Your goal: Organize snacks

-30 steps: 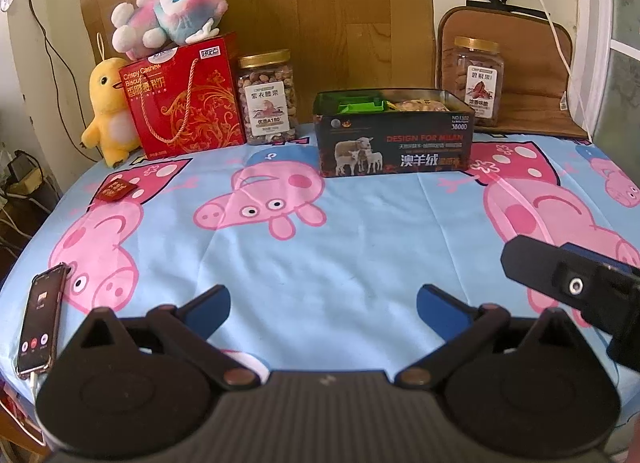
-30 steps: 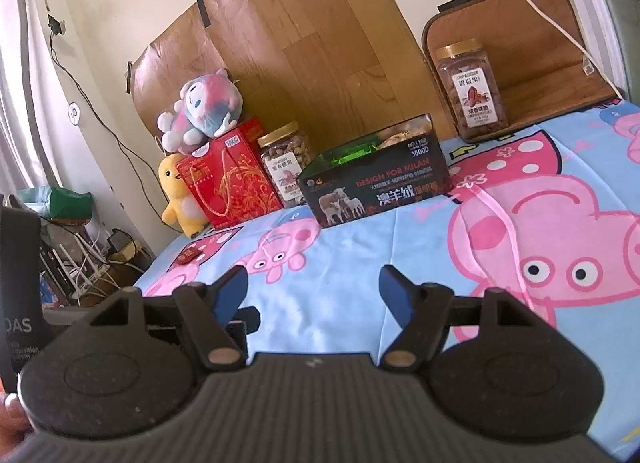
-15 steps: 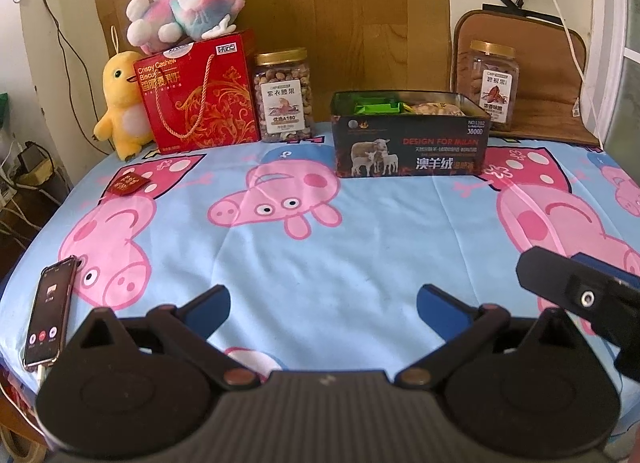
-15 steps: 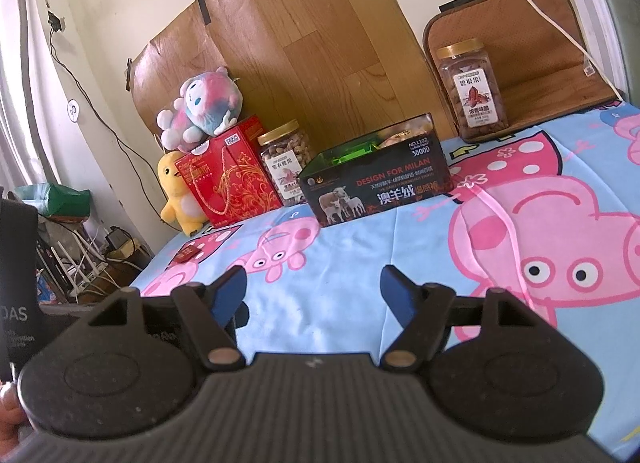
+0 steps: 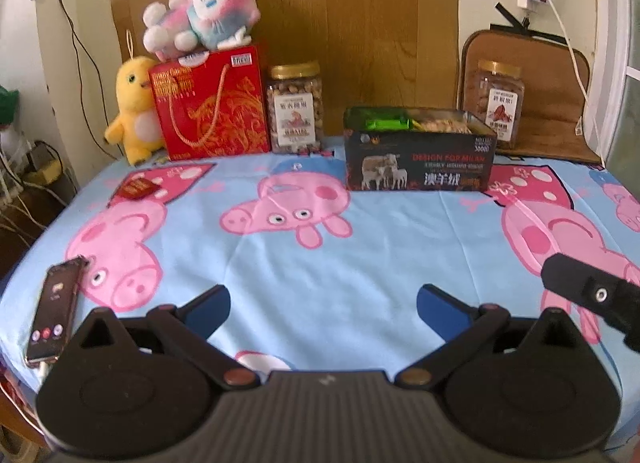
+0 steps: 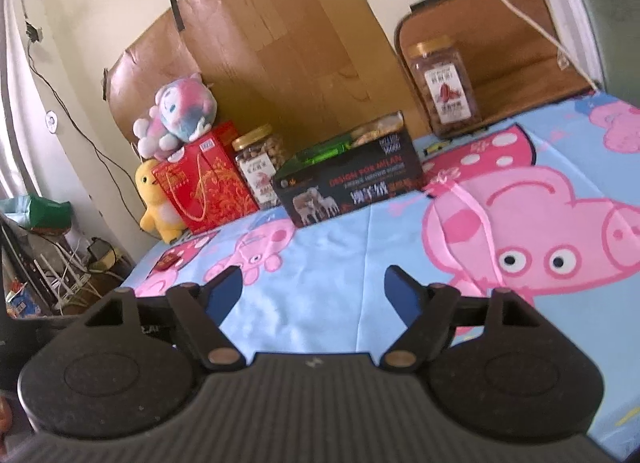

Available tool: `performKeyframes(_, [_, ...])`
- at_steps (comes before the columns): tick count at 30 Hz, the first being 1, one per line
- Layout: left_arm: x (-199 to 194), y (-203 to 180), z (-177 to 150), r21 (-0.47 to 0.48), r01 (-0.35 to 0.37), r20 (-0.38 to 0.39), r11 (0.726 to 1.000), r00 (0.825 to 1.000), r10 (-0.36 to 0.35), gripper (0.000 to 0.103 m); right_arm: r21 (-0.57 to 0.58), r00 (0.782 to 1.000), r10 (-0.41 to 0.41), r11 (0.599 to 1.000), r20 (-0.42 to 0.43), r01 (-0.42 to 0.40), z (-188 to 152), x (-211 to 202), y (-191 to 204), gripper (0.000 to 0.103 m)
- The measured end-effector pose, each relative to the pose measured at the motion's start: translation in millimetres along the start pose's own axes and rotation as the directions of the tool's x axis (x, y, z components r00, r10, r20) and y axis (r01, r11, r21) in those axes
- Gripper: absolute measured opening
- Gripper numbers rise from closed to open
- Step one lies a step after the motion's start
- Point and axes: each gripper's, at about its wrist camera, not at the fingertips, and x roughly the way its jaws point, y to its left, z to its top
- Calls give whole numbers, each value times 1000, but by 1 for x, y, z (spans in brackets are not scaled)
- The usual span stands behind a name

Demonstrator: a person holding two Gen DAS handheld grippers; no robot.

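Snack box [image 5: 420, 155] at far side of table [image 5: 320, 263], well ahead of both tools. Left tool [image 5: 323, 305] spread wide, empty. Right tool [image 6: 313, 291] opening, nothing between jaws. Phone [image 5: 52, 317] near left. Two nut jars [image 5: 295, 105] flank box further back.

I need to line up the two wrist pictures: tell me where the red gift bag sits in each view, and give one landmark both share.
Left wrist: red gift bag upper left, at the table's far edge, between yellow duck toy and a nut jar.
Right wrist: red gift bag left of centre, further off.
Shared landmark: the dark snack box.
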Motion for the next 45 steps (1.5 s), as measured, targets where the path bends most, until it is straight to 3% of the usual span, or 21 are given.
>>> performKeyframes(6, [-2, -1, 0, 8, 27, 16, 1000, 1000, -27, 103, -32, 999, -8, 999, 36, 9, -1, -3, 6, 88])
performKeyframes(18, [-9, -1, 0, 29, 2, 61, 1000, 998, -4, 103, -12, 999, -35, 999, 29, 35, -6, 1, 5, 91])
performKeyframes(45, [-10, 4, 0, -11, 30, 43, 999, 999, -30, 103, -48, 998, -31, 998, 48, 33, -8, -6, 11, 92])
